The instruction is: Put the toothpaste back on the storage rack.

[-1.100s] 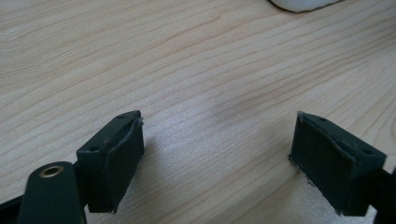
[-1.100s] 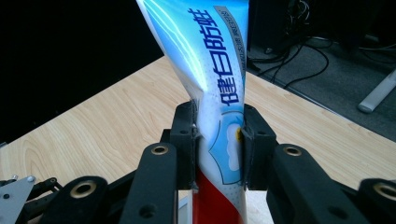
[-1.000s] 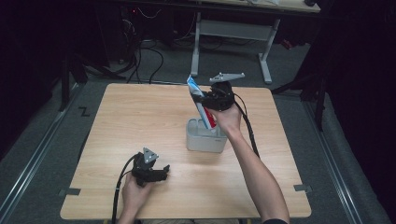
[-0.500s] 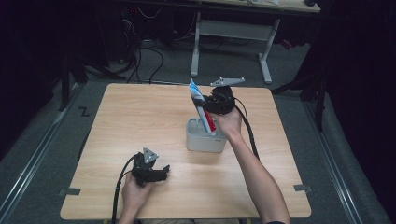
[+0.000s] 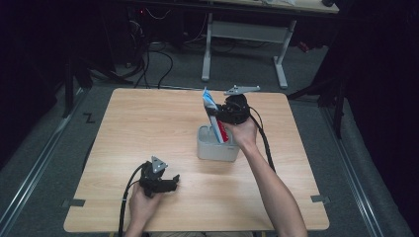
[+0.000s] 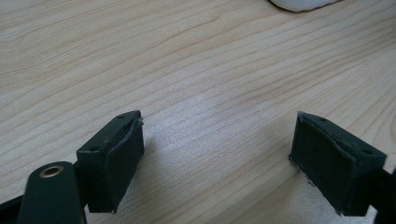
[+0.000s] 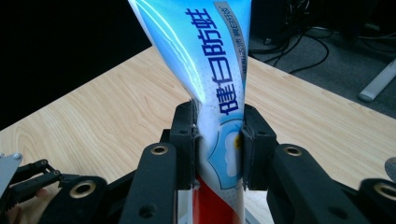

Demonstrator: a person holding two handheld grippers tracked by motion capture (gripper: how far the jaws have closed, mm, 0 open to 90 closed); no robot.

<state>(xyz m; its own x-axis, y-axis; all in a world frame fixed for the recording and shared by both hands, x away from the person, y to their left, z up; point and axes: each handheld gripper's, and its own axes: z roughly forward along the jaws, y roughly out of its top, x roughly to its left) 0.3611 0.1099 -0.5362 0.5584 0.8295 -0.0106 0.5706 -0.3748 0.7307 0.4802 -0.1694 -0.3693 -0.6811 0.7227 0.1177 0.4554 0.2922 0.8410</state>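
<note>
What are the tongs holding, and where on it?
The right tongs pinch a toothpaste tube around its middle, above the grey holder. The left tongs are open, holding nothing.

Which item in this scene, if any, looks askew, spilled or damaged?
Only the toothpaste tube looks askew: it leans up and to the left out of the grey container, pinched flat between the right gripper jaws. Nothing looks spilled or broken on the table.

Light wooden table (image 5: 148, 128), grey container (image 5: 216, 148) standing near its middle
</note>
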